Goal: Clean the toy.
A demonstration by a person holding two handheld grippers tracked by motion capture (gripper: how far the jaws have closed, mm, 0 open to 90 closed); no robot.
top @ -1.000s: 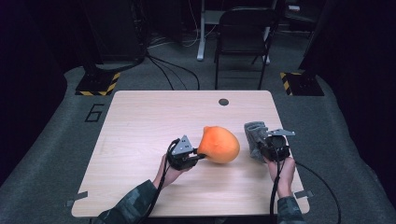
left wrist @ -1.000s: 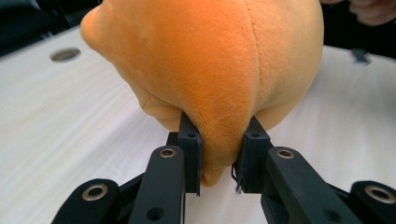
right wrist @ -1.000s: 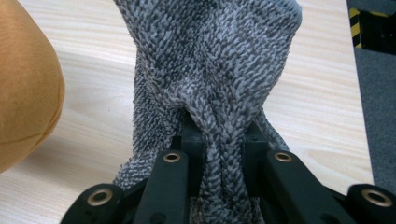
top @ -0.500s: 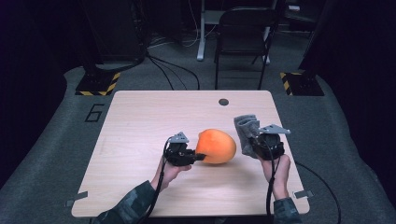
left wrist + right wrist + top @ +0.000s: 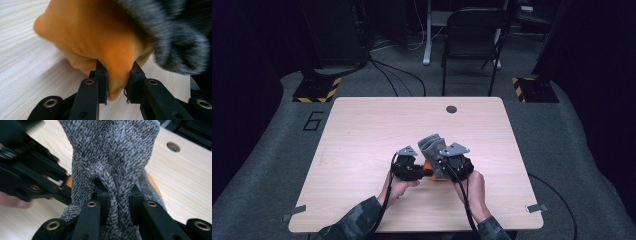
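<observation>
- My right claw (image 5: 438,150) has swung in from the right side of the table (image 5: 362,125) since a second ago; it now sits just beside my left claw (image 5: 424,172), where before the two stood well apart.
- The grey cloth (image 5: 431,146) came with it and now hangs over the orange cloth (image 5: 435,179), which showed almost whole earlier and is now mostly covered.
- The left claw has barely moved.
- In the left gripper view, the left claw (image 5: 117,86) is pinching a fold of the orange cloth (image 5: 100,37), with the grey cloth (image 5: 180,37) blurred at upper right.
- In the right gripper view, the right claw (image 5: 117,197) is pinching a bunched ridge of the grey cloth (image 5: 112,152), which stands up above it.
- Both cloths sit near the middle of the table, a little toward my edge.
- I see open table to the left, right and far side; a small round hole (image 5: 451,109) lies near the far edge.
</observation>
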